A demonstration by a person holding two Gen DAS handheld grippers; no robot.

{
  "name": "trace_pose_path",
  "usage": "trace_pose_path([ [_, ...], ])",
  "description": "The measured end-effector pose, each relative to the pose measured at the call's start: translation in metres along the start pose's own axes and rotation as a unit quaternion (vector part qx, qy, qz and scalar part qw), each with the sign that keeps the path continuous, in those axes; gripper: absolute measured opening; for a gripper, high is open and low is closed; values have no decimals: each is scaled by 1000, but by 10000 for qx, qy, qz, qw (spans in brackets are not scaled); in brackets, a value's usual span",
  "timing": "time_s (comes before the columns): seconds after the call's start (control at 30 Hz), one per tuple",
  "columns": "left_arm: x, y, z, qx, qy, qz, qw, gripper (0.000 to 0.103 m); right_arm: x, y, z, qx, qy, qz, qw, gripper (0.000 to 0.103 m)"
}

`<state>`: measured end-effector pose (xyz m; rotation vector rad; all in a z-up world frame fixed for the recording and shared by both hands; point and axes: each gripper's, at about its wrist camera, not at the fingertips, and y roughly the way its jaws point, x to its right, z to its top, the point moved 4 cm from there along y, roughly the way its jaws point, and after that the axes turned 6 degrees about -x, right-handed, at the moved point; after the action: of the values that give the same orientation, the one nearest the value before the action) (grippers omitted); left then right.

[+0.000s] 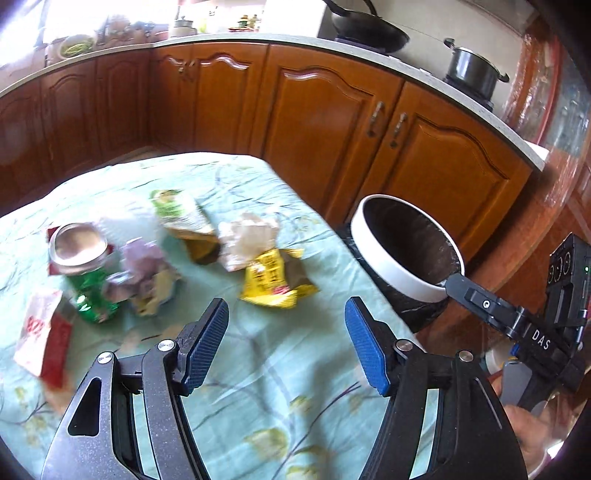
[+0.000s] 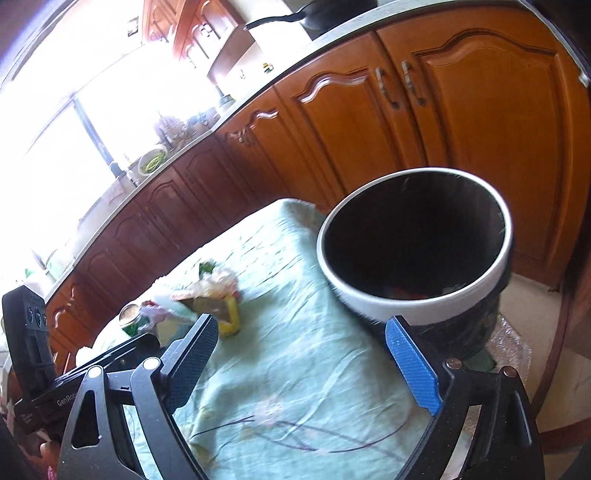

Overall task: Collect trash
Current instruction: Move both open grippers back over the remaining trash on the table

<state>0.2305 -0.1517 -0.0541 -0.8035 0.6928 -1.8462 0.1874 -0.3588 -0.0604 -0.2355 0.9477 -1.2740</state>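
Trash lies in a loose heap on the light green tablecloth (image 1: 266, 369): a yellow wrapper (image 1: 273, 282), a crumpled white paper (image 1: 247, 240), a green and white packet (image 1: 181, 214), a crushed green can (image 1: 88, 273), a pale crumpled wad (image 1: 142, 269) and a red and white packet (image 1: 40, 339). My left gripper (image 1: 286, 338) is open and empty, just short of the yellow wrapper. A black bin with a white rim (image 2: 417, 295) stands off the table's right edge. My right gripper (image 2: 303, 354) is open and empty, beside the bin. The heap (image 2: 207, 299) shows far left there.
Brown wooden cabinets (image 1: 332, 110) under a pale counter curve round behind the table. A wok (image 1: 369, 29) and a pot (image 1: 472, 70) sit on the counter. The right gripper's body (image 1: 517, 325) reaches in at the right, near the bin (image 1: 391, 273).
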Motion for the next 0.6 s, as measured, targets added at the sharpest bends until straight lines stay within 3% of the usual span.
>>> trace_pose_path([
  [0.6, -91, -40, -36, 126, -751, 510, 9958, 67, -76, 45, -26, -564, -685, 353, 9954, 93],
])
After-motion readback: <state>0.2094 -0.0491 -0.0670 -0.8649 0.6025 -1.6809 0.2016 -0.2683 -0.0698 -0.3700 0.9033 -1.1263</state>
